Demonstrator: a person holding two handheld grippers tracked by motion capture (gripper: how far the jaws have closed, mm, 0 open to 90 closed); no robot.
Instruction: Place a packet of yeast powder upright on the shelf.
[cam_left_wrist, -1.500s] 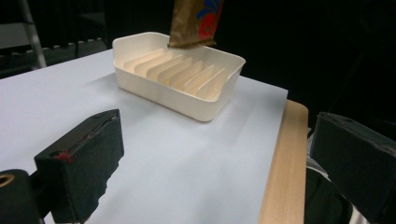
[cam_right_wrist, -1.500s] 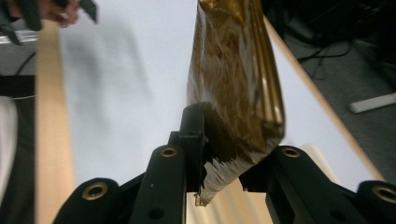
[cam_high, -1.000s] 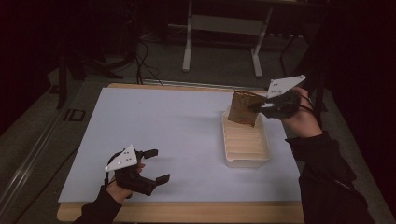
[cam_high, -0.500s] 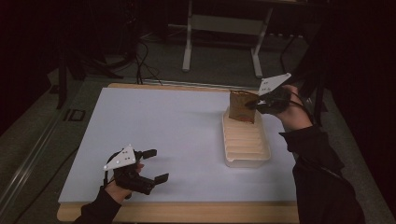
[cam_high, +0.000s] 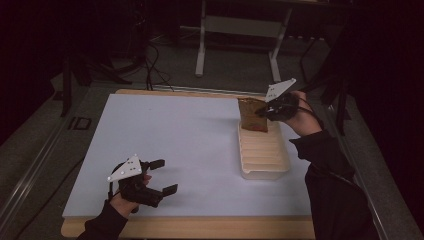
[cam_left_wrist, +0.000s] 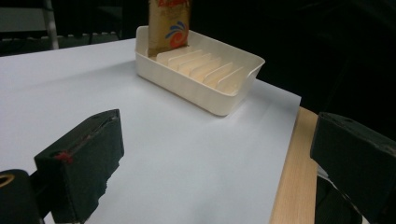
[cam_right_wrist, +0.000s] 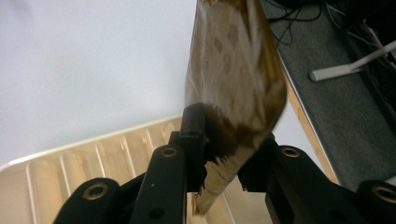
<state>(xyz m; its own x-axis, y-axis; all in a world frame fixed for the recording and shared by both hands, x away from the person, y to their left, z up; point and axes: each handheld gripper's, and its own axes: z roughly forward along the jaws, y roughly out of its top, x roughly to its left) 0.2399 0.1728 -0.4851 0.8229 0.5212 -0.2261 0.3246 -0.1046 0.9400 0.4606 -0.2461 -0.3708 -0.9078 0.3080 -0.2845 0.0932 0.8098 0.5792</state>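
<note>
Tongs (cam_right_wrist: 219, 154) of right hand hide packet's (cam_right_wrist: 233, 74) pinched edge.

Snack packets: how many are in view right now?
1. The brown snack packet is pinched at one edge by the right gripper, its lower end at the far end of the cream slotted tray. The tray's other slots look empty.

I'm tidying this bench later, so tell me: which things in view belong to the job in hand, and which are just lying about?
Part of the job:
- brown crinkly foil snack packet, pinched in the right claw
- cream plastic slotted tray, the packet's lower end at its far slot

Lying about:
- left claw, open, idle over the white table sheet
- grey metal stand legs and black cables on the floor
</note>
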